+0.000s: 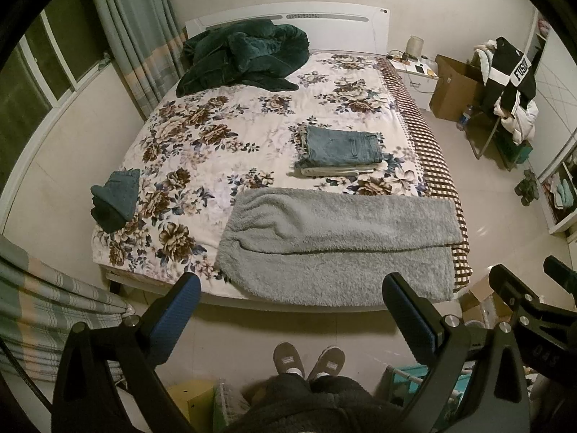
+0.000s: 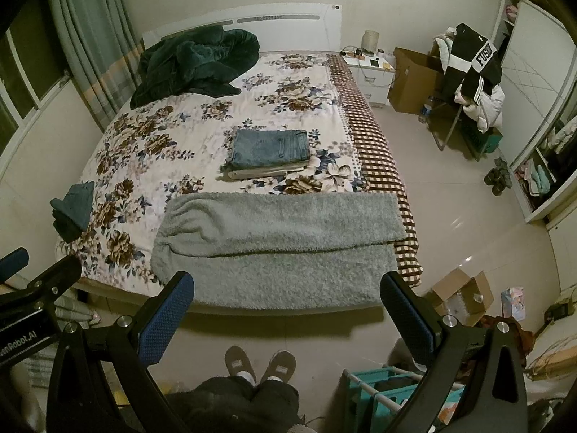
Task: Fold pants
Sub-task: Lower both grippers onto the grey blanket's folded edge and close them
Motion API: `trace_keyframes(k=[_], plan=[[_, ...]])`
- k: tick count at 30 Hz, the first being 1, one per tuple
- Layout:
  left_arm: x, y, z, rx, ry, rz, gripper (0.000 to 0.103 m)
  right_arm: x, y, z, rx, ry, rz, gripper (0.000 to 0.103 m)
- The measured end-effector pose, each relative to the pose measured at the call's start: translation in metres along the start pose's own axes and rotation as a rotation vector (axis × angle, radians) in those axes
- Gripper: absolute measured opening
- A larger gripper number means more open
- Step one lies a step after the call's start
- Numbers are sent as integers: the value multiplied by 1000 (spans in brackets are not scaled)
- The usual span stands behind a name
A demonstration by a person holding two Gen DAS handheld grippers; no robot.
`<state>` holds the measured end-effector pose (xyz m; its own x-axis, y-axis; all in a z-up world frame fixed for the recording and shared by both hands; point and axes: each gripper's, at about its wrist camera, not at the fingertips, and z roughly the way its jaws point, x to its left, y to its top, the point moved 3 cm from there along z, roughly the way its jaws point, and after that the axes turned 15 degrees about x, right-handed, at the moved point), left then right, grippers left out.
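One pair of grey fleece pants [image 1: 335,241] lies folded lengthwise at the bed's [image 1: 230,133] foot. Both claws, left [image 1: 292,310] and right [image 2: 288,306], are wide and empty. Only the right view shows the open box [image 2: 459,294] fully.

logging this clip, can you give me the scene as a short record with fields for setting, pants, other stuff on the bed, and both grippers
setting: bedroom, view from the foot of a bed with a floral cover
pants: grey fleece pants laid across the foot of the bed, one long fold already made
folded stack: jeans on top of a pale garment, mid-bed
other items: dark green blanket bunched by the headboard; small teal cloth at the bed's left edge
left gripper: open, held off the bed, holding nothing
right gripper: open, held off the bed, holding nothing
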<state>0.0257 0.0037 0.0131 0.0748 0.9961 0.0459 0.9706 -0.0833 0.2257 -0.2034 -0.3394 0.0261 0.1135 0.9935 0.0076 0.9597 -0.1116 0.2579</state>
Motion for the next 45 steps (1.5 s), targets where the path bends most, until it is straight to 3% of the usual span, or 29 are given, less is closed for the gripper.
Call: trace_keyframes(k=[2,7,13,21,27,34,40,45], plan=[[2,1,0,-13,9,-3,103,13,-3,2,6,1,3,103],[12,28,22,-22,60,-63,103,5,2,33,26,-3,33,103],[5,74,98,17,144,-121,103,-24,39,107,67,-16,92,103],[3,134,217,171,186,-136,103,-49,119,241,180,-47,144,103],[19,195,318,306,170,-172,103,-58,188,357,288,-30,245,103],[65,262,459,501,108,-368,103,-86,258,518,448,21,483,103],[100,297,564,644,60,-554,103,-122,299,642,542,74,715,103],[114,321,623,706,1,-653,103,-152,310,701,576,72,865,103]])
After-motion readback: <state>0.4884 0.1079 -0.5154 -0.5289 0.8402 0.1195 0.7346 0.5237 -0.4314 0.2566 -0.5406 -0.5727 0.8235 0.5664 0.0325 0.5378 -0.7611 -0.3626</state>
